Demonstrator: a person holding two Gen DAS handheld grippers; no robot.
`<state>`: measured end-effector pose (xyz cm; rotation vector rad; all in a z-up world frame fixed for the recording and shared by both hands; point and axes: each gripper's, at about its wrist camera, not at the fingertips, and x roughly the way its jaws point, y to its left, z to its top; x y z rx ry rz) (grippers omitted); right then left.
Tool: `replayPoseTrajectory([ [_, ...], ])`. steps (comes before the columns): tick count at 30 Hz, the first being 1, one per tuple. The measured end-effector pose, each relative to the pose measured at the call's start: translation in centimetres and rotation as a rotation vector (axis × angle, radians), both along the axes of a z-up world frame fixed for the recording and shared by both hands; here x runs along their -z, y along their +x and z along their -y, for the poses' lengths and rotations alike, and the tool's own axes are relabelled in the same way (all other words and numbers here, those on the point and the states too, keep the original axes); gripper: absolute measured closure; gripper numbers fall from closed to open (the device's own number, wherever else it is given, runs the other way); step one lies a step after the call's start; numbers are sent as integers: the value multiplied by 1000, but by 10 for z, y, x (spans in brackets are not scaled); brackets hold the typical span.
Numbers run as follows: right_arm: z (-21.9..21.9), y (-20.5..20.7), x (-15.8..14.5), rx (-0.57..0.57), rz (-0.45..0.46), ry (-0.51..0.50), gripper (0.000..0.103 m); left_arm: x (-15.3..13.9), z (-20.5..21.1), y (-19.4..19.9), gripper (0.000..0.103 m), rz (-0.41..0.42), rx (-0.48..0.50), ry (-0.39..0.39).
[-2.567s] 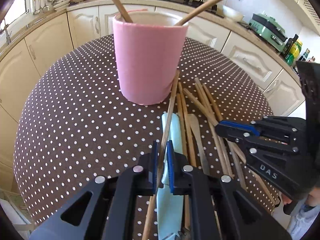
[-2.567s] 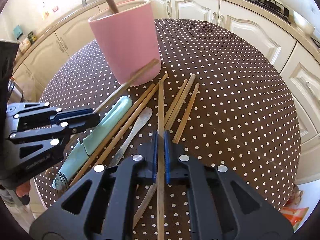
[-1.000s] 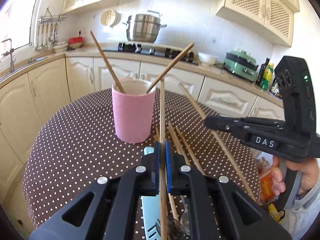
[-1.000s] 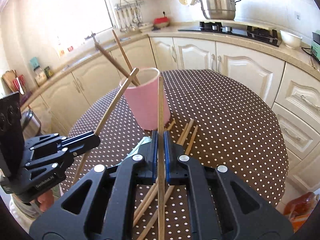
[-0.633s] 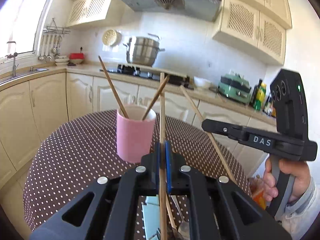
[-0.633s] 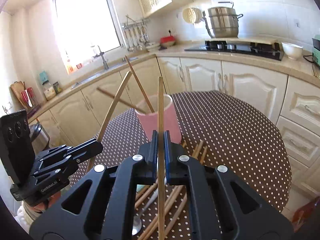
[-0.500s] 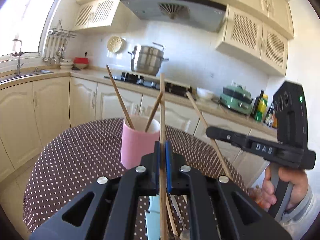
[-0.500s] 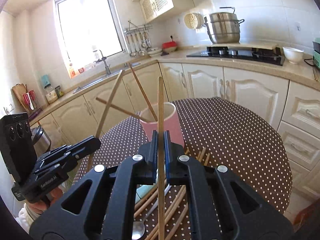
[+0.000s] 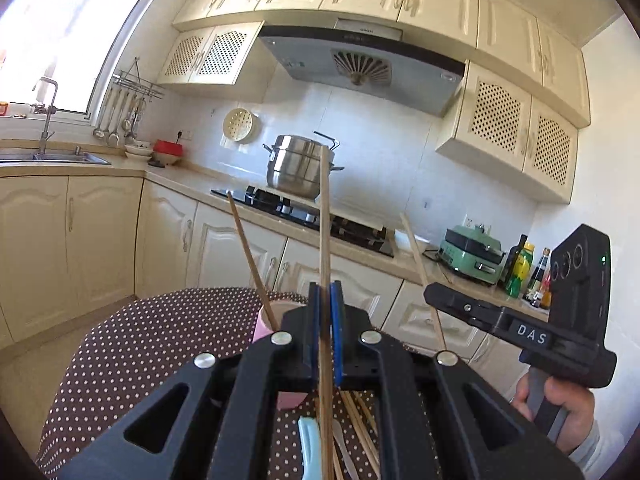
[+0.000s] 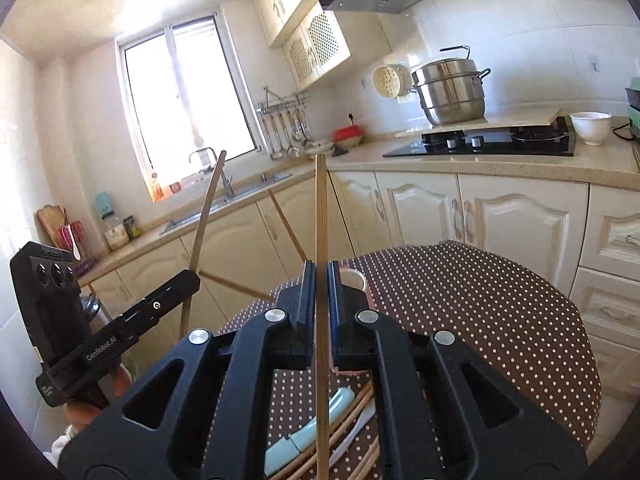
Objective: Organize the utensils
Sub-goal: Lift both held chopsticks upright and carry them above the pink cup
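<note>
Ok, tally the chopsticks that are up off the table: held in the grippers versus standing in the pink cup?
Held chopsticks: 2, left chopstick in left gripper, right chopstick in right gripper
Cup chopsticks in pink cup: 2
Total: 4

- Your left gripper (image 9: 325, 320) is matt black plastic with bright metal screw heads and smooth blue pads; your right gripper (image 10: 318, 300) looks the same.
- The chopstick (image 9: 325, 248) you pinch on the left is pale, matt wood; the one on the right (image 10: 321, 216) looks like finely ribbed bamboo.
- The pink cup (image 9: 262, 322) has a smooth, matt surface.
- The tablecloth (image 10: 480, 300) is brown with white dots and has a slight sheen.
- The steamer pot (image 10: 450, 92) is polished, mirror-bright metal.
- The hob (image 10: 480, 142) is glossy black glass.
</note>
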<state>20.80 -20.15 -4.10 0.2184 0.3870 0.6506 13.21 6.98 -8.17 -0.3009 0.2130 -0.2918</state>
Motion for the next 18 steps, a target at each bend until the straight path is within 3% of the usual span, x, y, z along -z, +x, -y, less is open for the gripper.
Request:
replayPoseTrajectory([
  [7,3,19,-12,35,77,96,97,-9,3,28,98,92,-11,-99],
  [18,-16,65,-40,71,218,200,97,-24,18,81,98,272,-78,-101],
])
